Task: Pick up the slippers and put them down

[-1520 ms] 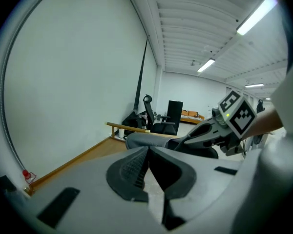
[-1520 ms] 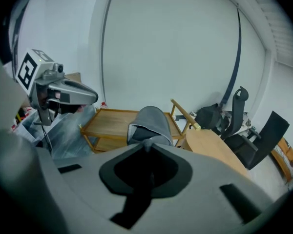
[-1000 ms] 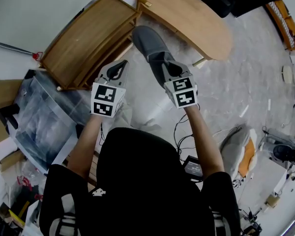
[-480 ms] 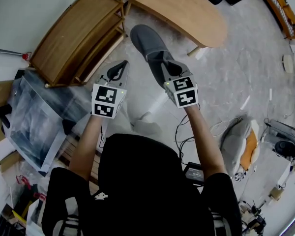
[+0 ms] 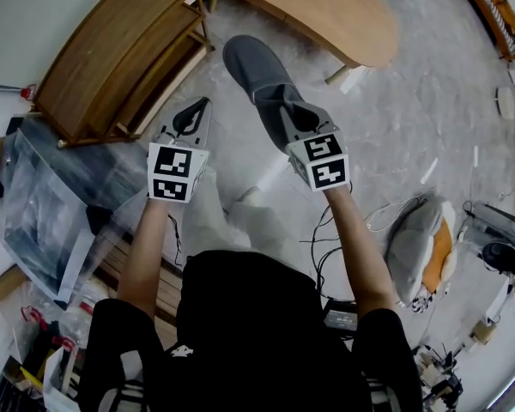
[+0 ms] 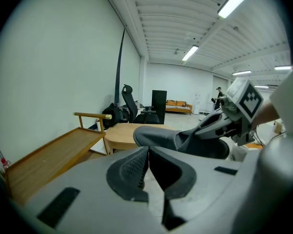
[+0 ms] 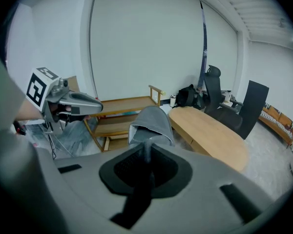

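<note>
Below me is a pale, mottled grey floor (image 5: 412,118), with black cables (image 5: 326,230) trailing near the person's legs and a clear plastic sheet (image 5: 43,213) bunched at the left. Beyond the sheet stands a low wooden rack (image 5: 112,58), then a rounded wooden table (image 5: 326,7). Past them, in the right gripper view, a black office chair (image 7: 212,89) sits against a plain white wall.

The slipper (image 5: 253,67) is soft and grey, with a closed rounded toe and a lighter seam round its opening. It hangs in the air above the floor, toe pointing away towards the table. My right gripper (image 5: 285,117) is clamped on the thin edge of its heel opening, the fabric pinched between the pads. My left gripper (image 5: 196,114) is level with it on the left, apart from the slipper, its jaws closed together on nothing.

Compared with a second ago, the rack and table have slid up and left in the head view. Both grippers sit a little further forward over open floor, and the right one's hold is unchanged.
</note>
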`<action>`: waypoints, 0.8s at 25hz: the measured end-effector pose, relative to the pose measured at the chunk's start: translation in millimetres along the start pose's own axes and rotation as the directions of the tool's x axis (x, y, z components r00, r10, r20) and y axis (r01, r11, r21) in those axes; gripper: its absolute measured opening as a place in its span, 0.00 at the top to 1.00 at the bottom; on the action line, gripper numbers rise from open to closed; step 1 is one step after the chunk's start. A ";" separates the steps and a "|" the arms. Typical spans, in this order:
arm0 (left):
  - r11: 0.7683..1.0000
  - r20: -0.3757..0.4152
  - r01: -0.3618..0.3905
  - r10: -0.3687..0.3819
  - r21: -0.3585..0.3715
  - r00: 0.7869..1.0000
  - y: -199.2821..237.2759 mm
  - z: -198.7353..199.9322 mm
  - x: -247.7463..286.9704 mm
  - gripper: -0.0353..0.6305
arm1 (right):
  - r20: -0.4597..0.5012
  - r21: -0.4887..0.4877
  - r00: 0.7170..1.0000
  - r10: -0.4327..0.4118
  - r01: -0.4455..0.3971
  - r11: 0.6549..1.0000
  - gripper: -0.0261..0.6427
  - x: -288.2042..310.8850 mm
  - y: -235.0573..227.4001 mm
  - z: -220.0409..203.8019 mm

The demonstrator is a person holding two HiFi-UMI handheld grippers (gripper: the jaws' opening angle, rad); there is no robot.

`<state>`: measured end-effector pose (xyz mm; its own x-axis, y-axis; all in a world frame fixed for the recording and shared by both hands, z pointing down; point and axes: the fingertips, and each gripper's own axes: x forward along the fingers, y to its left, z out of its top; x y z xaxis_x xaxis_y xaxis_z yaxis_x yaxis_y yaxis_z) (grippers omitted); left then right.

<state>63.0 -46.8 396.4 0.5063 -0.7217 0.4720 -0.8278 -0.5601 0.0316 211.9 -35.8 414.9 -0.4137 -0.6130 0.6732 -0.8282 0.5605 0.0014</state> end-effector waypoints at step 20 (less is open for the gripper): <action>1.000 -0.051 -0.003 0.002 -0.019 0.999 55.3 -175.8 118.3 0.94 | -0.027 0.006 1.000 0.017 -0.017 1.000 0.93 177.2 -7.8 -142.7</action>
<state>34.7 -91.6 608.8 0.4916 -0.7011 0.5165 -0.8337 -0.5502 0.0466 199.0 -69.3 639.7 -0.4174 -0.5884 0.6925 -0.8233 0.5674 -0.0142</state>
